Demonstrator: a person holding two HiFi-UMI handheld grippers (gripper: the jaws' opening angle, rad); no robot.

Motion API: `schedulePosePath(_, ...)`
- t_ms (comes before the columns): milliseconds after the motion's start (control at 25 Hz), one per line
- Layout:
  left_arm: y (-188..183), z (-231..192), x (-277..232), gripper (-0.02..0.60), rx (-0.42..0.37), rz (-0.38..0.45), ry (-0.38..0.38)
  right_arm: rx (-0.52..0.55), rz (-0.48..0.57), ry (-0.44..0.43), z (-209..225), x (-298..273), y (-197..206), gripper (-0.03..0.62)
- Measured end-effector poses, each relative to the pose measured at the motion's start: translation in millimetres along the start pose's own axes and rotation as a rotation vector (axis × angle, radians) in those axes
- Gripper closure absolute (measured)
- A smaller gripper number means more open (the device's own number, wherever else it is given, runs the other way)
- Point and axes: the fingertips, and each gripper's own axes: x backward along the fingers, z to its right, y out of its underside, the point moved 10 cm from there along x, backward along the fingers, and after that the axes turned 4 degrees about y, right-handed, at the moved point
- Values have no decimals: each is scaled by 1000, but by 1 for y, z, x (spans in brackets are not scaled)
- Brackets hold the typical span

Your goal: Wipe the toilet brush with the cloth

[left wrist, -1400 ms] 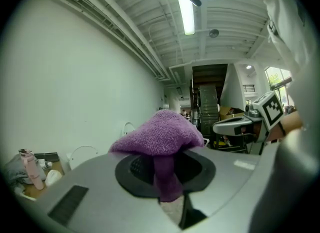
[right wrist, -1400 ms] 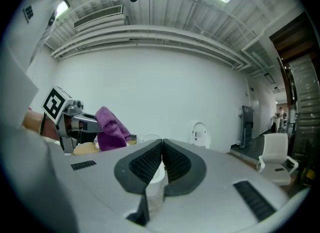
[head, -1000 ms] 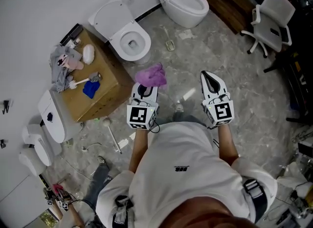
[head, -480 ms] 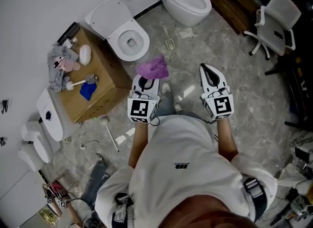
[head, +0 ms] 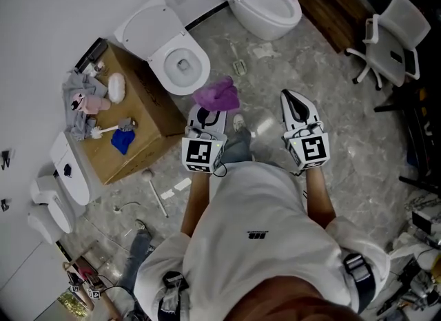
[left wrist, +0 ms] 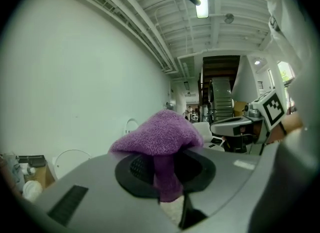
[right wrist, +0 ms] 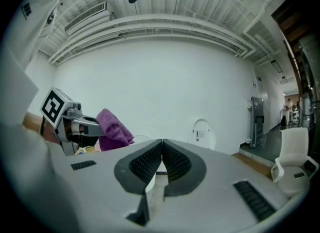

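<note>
Cloth [head: 217, 96] in left gripper [head: 209, 116], shirt logo [head: 254, 235] illegible.

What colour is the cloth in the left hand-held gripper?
Purple; the cloth shows best in the left gripper view.

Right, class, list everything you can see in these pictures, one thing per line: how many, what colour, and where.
toilets: two, white, along the wall
cardboard box: one, brown, beside the nearer toilet
toilet brush: one, white handle, lying on the box
blue item: one, blue, on the box beside the brush
grey cloth: one, grey, on the box's wall end
office chair: one, white, far right
purple cloth: one, purple, clamped in the left gripper
left gripper: one, white and black, shut on the purple cloth
right gripper: one, white and black, jaws together, empty
shirt: one, white, on the person
</note>
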Motion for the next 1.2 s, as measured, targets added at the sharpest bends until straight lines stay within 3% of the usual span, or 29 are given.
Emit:
schedulePosePath(680,23,-139,-135,511,42,-54,34,4,-64,-19,40,-183,10,597)
schedulePosePath(1200,100,-192,-190,511,161,-132,43,27,-196,-66,57,-264,72,597)
